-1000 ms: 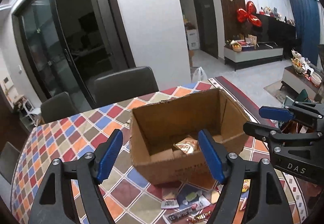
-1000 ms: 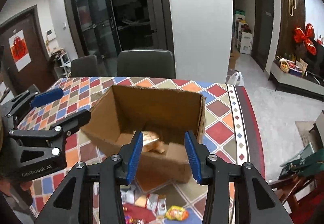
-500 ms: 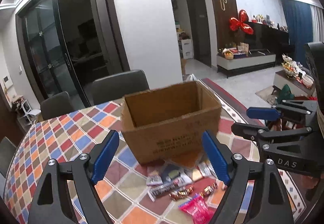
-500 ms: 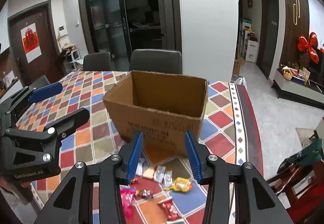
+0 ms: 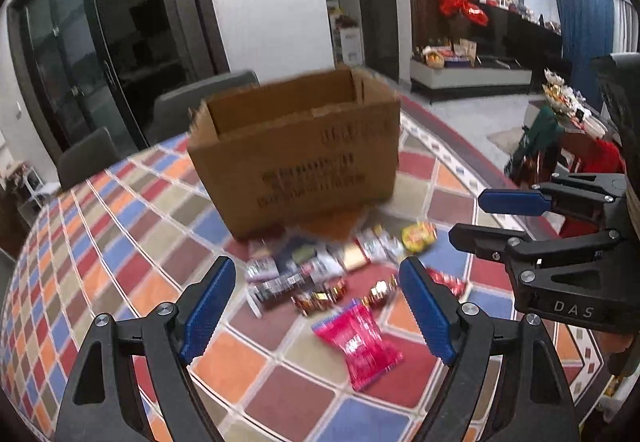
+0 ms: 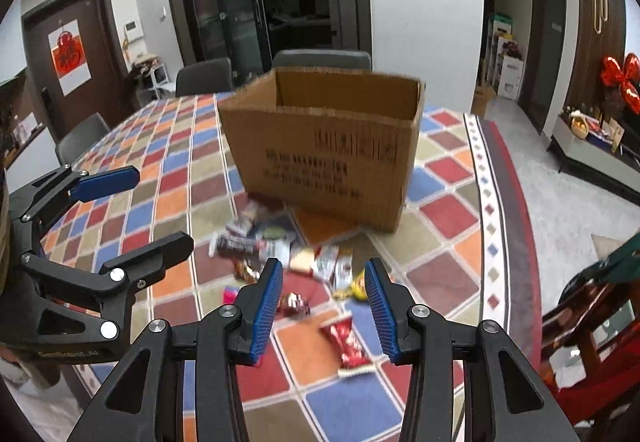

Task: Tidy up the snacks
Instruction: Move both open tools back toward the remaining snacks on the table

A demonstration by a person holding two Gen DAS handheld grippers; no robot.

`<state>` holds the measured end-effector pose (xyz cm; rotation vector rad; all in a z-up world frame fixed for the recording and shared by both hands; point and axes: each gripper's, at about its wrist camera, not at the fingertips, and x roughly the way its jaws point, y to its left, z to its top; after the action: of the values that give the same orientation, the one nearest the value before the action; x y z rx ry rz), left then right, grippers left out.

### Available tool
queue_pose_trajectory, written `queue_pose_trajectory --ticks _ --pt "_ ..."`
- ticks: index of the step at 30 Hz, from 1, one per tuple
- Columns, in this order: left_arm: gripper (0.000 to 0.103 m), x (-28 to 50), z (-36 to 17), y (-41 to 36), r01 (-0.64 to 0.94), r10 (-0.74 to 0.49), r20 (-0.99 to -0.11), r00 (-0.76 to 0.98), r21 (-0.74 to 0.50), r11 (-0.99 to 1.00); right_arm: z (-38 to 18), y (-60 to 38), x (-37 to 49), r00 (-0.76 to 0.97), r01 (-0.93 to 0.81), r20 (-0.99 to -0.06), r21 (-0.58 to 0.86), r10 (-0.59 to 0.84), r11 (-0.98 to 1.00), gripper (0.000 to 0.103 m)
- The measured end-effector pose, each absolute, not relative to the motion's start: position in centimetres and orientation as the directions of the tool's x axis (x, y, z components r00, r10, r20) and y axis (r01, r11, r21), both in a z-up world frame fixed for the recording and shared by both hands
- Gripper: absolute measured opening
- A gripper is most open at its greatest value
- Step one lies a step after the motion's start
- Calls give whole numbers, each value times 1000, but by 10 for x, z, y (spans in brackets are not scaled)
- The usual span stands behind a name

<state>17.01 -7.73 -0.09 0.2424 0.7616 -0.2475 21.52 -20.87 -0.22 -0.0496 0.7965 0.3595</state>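
My left gripper (image 5: 314, 312) hovers with jaws wide apart over a checkered tabletop (image 5: 120, 226). Between them I see scattered snacks (image 5: 320, 274) and a pink packet (image 5: 358, 342). A cardboard box (image 5: 300, 154) stands behind; my right gripper (image 5: 468, 216) is open beside it.

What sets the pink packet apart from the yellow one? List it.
The pink packet is larger and elongated; the yellow packet is smaller and rounder. The pink one lies nearer the left gripper, apart from the pile; the yellow one lies nearer the cardboard box. Both lie flat on the tablecloth.
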Motion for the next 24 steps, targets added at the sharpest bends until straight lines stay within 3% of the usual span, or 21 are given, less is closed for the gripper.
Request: queue_pose_trajectory --ticks 24 --pt "84 194 -98 -80 300 -112 -891 441 29 953 -94 -210 227 419 -343 -871 109 256 933 44"
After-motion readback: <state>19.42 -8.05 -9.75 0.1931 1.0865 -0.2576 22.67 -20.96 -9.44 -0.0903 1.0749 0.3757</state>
